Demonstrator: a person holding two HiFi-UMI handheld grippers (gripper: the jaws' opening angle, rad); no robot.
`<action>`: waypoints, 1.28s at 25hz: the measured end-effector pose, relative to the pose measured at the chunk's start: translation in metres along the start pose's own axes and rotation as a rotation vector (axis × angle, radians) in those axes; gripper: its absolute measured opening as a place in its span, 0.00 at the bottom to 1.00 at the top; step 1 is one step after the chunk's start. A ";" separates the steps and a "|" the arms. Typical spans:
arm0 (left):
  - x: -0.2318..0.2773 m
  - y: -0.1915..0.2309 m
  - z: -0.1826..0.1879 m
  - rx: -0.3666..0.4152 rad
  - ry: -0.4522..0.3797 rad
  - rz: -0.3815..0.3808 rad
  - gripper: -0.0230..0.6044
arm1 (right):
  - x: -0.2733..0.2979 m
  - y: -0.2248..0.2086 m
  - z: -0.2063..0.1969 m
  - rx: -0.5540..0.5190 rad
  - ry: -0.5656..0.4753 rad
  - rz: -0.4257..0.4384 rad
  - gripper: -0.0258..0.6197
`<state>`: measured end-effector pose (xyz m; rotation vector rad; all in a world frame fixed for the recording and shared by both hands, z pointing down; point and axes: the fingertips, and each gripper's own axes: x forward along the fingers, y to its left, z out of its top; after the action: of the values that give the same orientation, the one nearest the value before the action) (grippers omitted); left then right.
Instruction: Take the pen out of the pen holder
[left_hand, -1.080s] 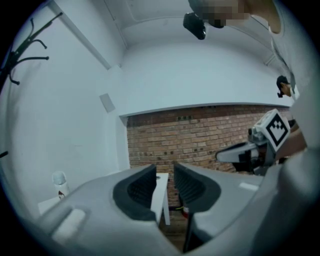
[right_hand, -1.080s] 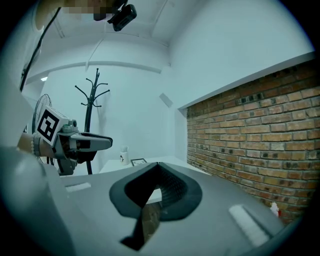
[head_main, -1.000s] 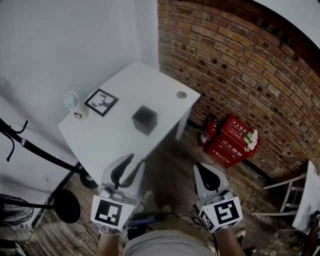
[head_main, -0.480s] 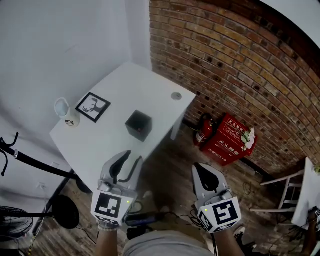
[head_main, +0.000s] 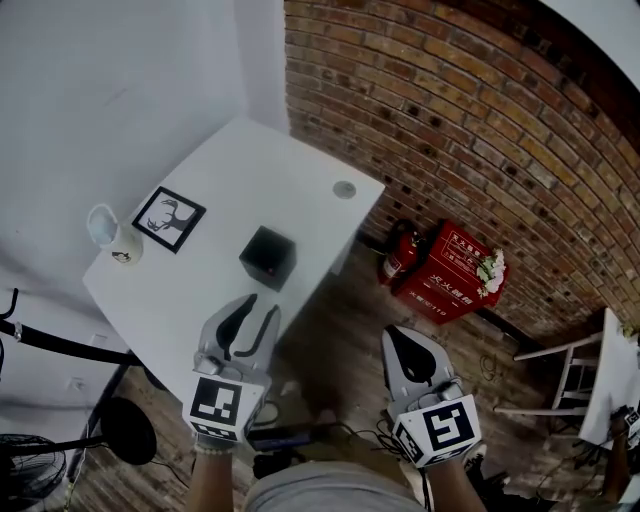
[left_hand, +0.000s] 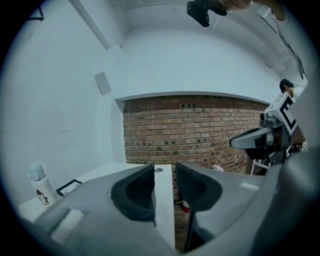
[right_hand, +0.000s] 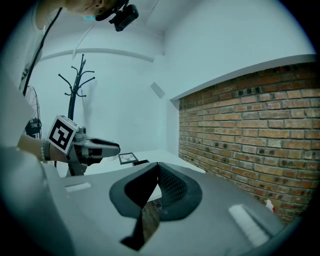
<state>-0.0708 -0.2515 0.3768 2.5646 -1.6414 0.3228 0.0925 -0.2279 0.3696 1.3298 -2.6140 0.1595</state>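
From where I stand, the person holds both tools out low in front of them, by the near edge of a white tabletop (head_main: 230, 170) that sits in the corner between a plain wall and a brick wall (head_main: 480, 130). The left tool (head_main: 260, 308) reaches over the tabletop's near edge. Its jaws have just been opening and now stand released, with a clear gap and nothing between them but a strip of bare tabletop beyond. The right tool (head_main: 396, 338) hangs to the right, off the tabletop and above the wooden floor, its jaws clenched tip to tip on nothing. The pen holder (head_main: 267, 257), a dark square cup, stands on the tabletop just beyond the left tool's tips, apart from them and close to the tabletop's right edge. Its mouth is too dark for me to make out the pen inside. To the left of it lies a framed picture (head_main: 168, 219), and left of that stands a small white bottle (head_main: 108, 233). A small round disc (head_main: 344, 189) sits at the far right corner. Down by the brick wall are a fire extinguisher (head_main: 397, 262) and a red box (head_main: 452, 280).
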 end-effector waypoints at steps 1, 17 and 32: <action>0.003 0.003 -0.002 -0.002 0.006 0.000 0.23 | 0.003 -0.001 -0.001 0.000 0.006 -0.004 0.05; 0.058 0.040 -0.040 -0.001 0.054 -0.035 0.24 | 0.040 -0.012 -0.022 0.004 0.104 -0.046 0.05; 0.094 0.050 -0.077 0.007 0.141 -0.082 0.24 | 0.064 -0.023 -0.040 0.019 0.170 -0.076 0.05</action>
<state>-0.0884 -0.3427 0.4701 2.5401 -1.4857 0.4916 0.0796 -0.2846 0.4233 1.3555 -2.4238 0.2733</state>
